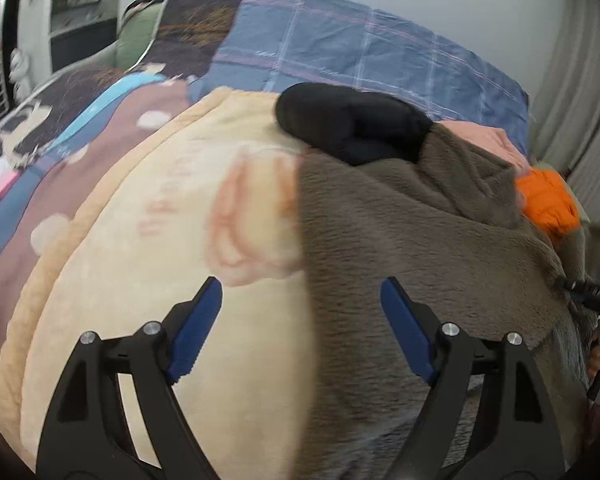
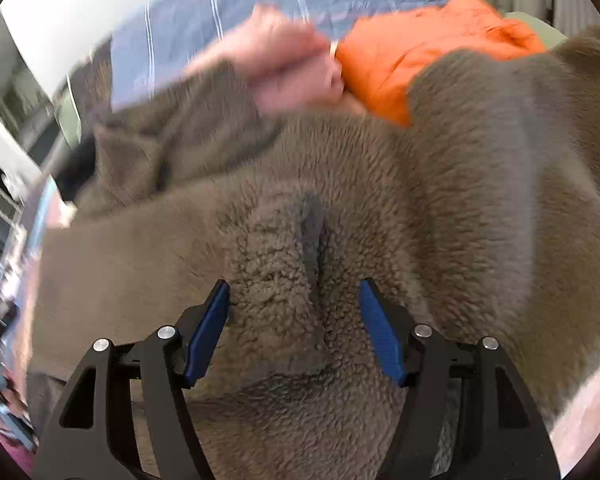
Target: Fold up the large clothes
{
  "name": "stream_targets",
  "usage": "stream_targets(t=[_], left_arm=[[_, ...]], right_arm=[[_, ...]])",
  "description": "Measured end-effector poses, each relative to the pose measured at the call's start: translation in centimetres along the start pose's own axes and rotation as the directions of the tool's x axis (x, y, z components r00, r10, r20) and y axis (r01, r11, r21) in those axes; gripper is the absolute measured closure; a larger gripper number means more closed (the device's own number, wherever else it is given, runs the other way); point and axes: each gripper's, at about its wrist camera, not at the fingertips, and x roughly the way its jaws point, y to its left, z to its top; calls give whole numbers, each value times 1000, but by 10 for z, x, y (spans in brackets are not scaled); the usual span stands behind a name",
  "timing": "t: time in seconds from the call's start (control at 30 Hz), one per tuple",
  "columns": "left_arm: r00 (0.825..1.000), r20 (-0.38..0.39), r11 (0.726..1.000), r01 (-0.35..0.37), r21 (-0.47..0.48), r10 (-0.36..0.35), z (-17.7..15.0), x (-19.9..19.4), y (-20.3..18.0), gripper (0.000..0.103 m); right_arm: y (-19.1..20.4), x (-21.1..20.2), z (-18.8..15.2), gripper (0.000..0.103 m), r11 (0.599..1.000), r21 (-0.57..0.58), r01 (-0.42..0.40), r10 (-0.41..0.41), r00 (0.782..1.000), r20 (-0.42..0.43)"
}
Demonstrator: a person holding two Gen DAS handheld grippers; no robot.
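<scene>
On a bed spread with a cream blanket (image 1: 140, 240), we find the brown fleece garment (image 2: 340, 184) still rumpled and unfolded, our left gripper (image 1: 302, 320) spread empty above its edge, our right gripper (image 2: 294, 320) spread astride a fleece ridge, not pinching.

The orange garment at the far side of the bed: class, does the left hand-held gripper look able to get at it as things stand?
Probably not directly. The orange garment lies beyond the brown fleece garment, whose raised folds partly cover it. The left hand-held gripper hangs open over the near fleece edge.
</scene>
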Motion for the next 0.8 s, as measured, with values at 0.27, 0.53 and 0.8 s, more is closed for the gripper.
stream_targets(t=[0.27, 0.53, 0.8], left_arm=[[976, -49, 960, 220, 172, -214, -18, 5, -73, 50], [996, -17, 957, -76, 279, 84, -42, 46, -49, 69], [998, -19, 995, -52, 82, 54, -31, 38, -8, 53]], right_arm=[[36, 38, -16, 39, 983, -95, -157, 143, 980, -140], [58, 15, -19, 40, 959, -244, -143, 128, 989, -77], [-134, -89, 25, 31, 979, 160, 123, -161, 955, 251]])
